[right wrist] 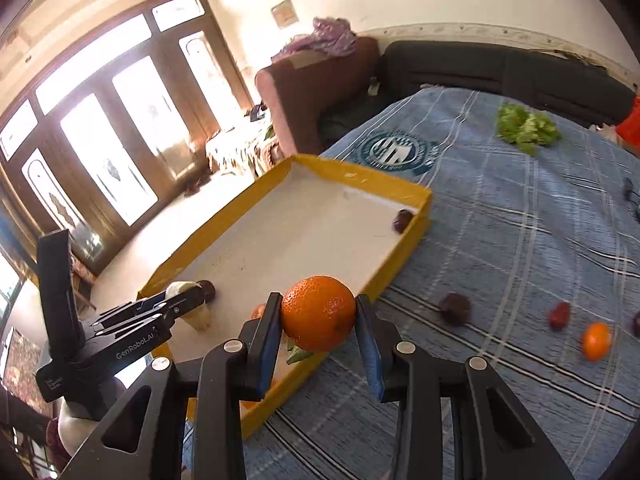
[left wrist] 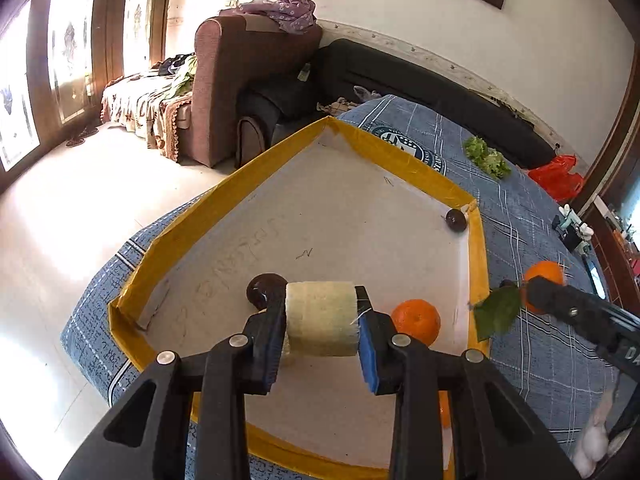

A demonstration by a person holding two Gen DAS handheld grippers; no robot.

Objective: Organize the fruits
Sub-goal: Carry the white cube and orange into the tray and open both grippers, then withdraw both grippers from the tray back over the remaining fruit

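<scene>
Counted two black two-finger grippers, both loaded. Found the left gripper (left wrist: 320, 312) clamped by its blue pads on one pale yellowish cylindrical piece of fruit (left wrist: 320, 318), held above the near part of a shallow yellow-rimmed cardboard tray with a white floor (left wrist: 200, 216). Found the right gripper (right wrist: 318, 314) closed on one round orange with a green leaf attached (right wrist: 318, 312), held over the tray's near right edge, above the blue checked cloth (right wrist: 520, 240) spread under everything. Counted inside the tray two dark round fruits: one dark fruit in the far right corner (left wrist: 456, 220), touching the rim, and one dark fruit just left of the left gripper's fingertip (left wrist: 262, 290), partly hidden behind it. Counted also one loose orange on the tray floor (left wrist: 416, 320), near the right wall and just right of the left gripper. Could not tell the nature of a further orange sliver showing behind the left gripper's near finger. Counted outside the tray, on the cloth to the right, one dark wrinkled fruit (right wrist: 454, 308), one small red fruit (right wrist: 560, 316) and one small orange fruit (right wrist: 596, 340), set well apart from the tray in a loose row. Noted more dark spots at the far right edge, too blurred to count. Saw one bunch of green leafy lettuce (right wrist: 528, 124) on the far part of the cloth, and one red plastic bag (left wrist: 556, 176) beyond it.
</scene>
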